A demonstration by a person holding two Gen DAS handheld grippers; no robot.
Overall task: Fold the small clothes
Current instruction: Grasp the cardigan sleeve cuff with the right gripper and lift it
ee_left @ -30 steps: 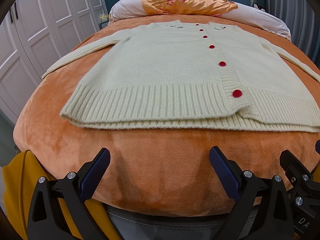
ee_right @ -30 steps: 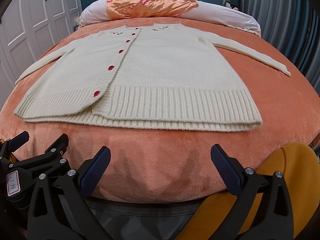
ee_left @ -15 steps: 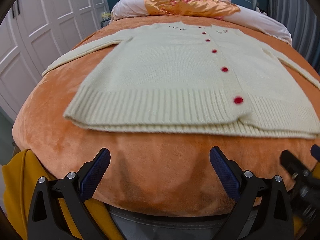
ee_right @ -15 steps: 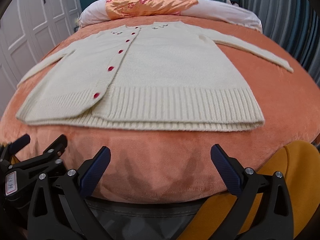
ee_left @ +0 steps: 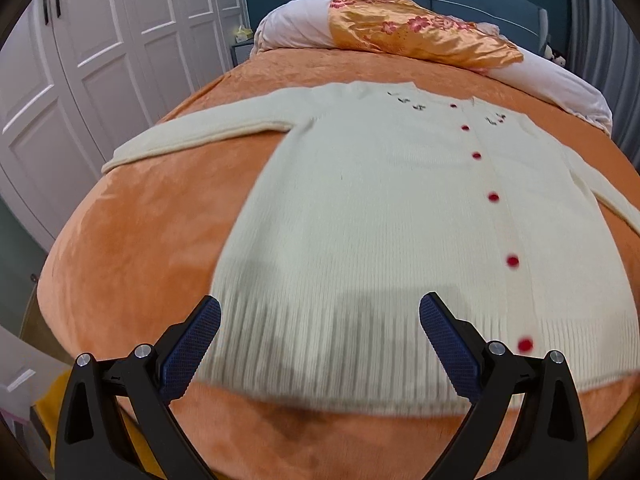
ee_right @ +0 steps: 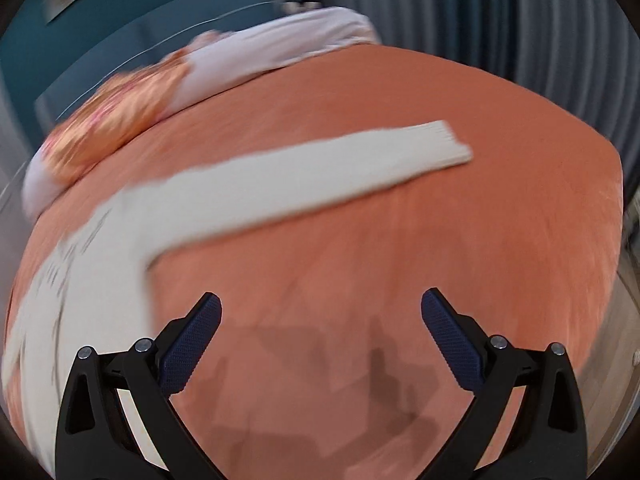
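While the cream cardigan [ee_left: 380, 216] lies flat and buttoned on the orange bed [ee_left: 132, 232], the left tool [ee_left: 320, 344] hangs released above its ribbed hem, grasping nothing. Equally spread and empty, the right tool [ee_right: 320, 340] hovers over bare blanket beside the outstretched sleeve [ee_right: 320, 172].
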